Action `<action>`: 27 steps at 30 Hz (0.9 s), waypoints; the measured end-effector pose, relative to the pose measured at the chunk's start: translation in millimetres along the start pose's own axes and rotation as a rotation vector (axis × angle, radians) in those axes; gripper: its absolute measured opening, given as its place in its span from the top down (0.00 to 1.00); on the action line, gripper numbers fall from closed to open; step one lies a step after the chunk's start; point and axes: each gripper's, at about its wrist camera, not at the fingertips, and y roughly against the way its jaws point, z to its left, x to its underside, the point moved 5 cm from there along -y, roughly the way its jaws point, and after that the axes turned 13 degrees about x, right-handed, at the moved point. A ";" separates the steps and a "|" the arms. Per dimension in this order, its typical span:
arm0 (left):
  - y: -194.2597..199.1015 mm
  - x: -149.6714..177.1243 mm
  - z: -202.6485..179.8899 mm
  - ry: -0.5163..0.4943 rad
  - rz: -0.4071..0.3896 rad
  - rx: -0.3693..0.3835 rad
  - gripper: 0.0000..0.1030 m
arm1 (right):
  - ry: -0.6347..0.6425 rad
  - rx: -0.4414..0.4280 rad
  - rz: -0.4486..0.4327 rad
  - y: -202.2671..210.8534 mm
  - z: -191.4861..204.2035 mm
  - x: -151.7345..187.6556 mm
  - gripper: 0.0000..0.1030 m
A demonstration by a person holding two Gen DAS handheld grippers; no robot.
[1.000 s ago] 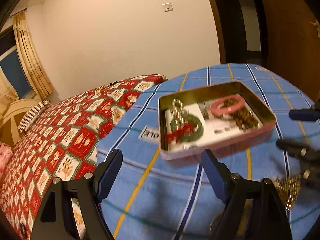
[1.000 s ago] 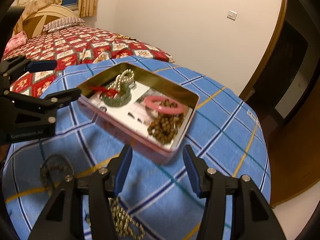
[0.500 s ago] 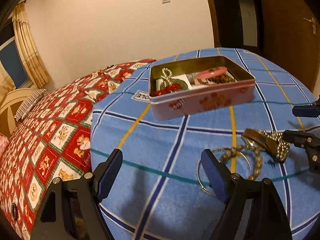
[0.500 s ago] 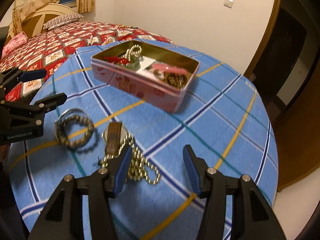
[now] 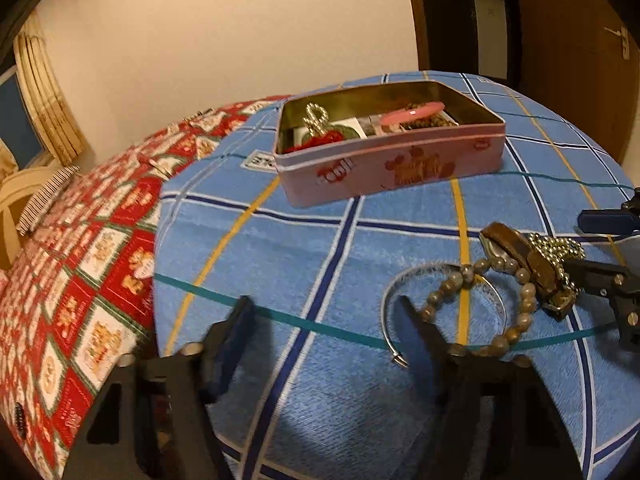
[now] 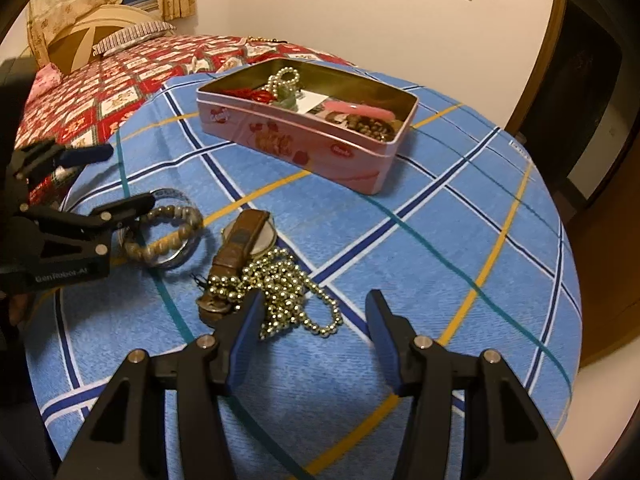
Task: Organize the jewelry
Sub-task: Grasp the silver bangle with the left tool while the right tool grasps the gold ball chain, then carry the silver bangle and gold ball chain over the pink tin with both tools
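My left claw point(image 5: 324, 332) has come down and forward since half a second ago: its fingers stand wide apart with nothing between them, and the right-hand finger point(image 5: 416, 344) now sits at the silver bangle point(image 5: 442, 304) and the beaded bracelet point(image 5: 480, 308) lying across it, where earlier both lay clear ahead of the tips. My right claw point(image 6: 314, 332) is likewise spread open and empty, and it too has dropped closer, so its left finger point(image 6: 246, 332) now covers the near edge of the gold bead chain point(image 6: 288, 292) heaped on the blue checked tabletop point(image 6: 460, 240). Both claws point across the tabletop toward the pink tin point(image 6: 308, 124), which stands farther back with its lid off, well apart from the loose pieces. The brown-strapped watch point(image 6: 240, 248) lies between the bracelet and the chain, touching the chain. Inside the tin I can make out a pearl strand point(image 6: 284, 78), something red point(image 5: 316, 142), a pink bangle point(image 5: 412, 114) and dark brown beads point(image 6: 372, 126); what lies under them is hard to tell. My left claw is blurred in its own view, and in the left view my right claw is cut off at the frame edge. A red patterned bed point(image 5: 80, 240) lies beyond the tabletop.
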 end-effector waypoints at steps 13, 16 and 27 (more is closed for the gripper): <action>11.8 -4.0 -5.9 -0.015 -0.027 0.089 0.98 | 0.015 -0.050 -0.028 8.0 9.3 -1.7 0.89; 24.3 -11.8 0.3 -0.008 -0.065 0.082 0.98 | 0.004 -0.038 -0.046 12.6 4.6 -4.9 0.89; 56.4 -34.3 4.9 -0.019 -0.156 0.060 0.98 | -0.019 -0.027 -0.097 28.9 -4.7 -16.7 0.90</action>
